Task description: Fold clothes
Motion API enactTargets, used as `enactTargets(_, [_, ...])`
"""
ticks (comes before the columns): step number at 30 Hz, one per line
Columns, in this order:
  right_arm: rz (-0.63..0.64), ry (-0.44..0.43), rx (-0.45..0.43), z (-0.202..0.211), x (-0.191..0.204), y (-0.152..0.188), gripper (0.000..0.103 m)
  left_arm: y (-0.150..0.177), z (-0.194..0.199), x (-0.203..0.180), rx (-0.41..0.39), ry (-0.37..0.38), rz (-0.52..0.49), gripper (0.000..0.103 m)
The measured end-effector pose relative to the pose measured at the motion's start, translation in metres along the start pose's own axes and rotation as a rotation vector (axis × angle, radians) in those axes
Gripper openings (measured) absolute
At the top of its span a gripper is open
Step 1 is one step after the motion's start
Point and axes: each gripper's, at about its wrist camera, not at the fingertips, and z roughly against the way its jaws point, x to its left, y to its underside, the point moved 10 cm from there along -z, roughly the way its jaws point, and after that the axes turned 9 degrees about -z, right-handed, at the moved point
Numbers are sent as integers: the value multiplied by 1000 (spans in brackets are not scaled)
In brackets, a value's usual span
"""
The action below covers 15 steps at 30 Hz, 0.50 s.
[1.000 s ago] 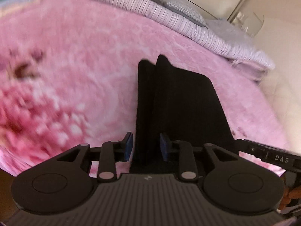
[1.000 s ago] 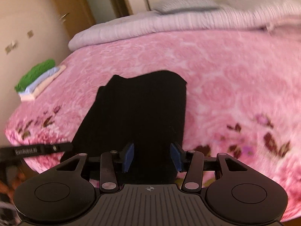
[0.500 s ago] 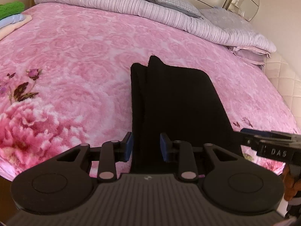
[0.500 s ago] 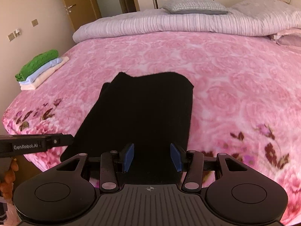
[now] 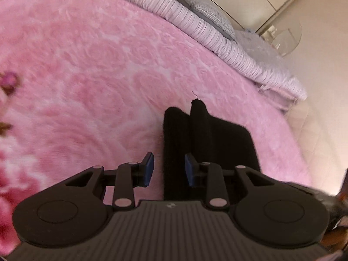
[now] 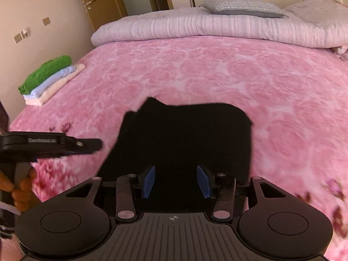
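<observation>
The black garment (image 6: 184, 139) lies flat on my bed's plush pink rose-patterned blanket (image 6: 217, 69), folded into a long soft slab with a narrower layer showing along its left edge. It looks like a thick knit, though the cloth is too dark to be sure. My right gripper (image 6: 175, 181) tilts down over the near end of it; its blue-padded jaws are closing, with the cloth seen between them but the pads not pressing it. My left gripper (image 5: 169, 169) also angles down at the garment's left edge, jaws parted and clamping nothing. A ribbed lilac duvet (image 6: 195, 28) and a grey pillow (image 6: 241, 6) lie at the head of the bed. A stack of folded clothes (image 6: 49, 79), green on top, sits at the far left edge, well apart.
</observation>
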Motion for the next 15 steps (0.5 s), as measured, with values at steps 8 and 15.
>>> enactTargets(8, [42,35,-5,-51,-3,-18,16,-6,-49,7,2,71,71,22])
enactTargets(15, [-88,-13,4,-39,-12,-28,16,-7,-34,11,-30,108,70,22])
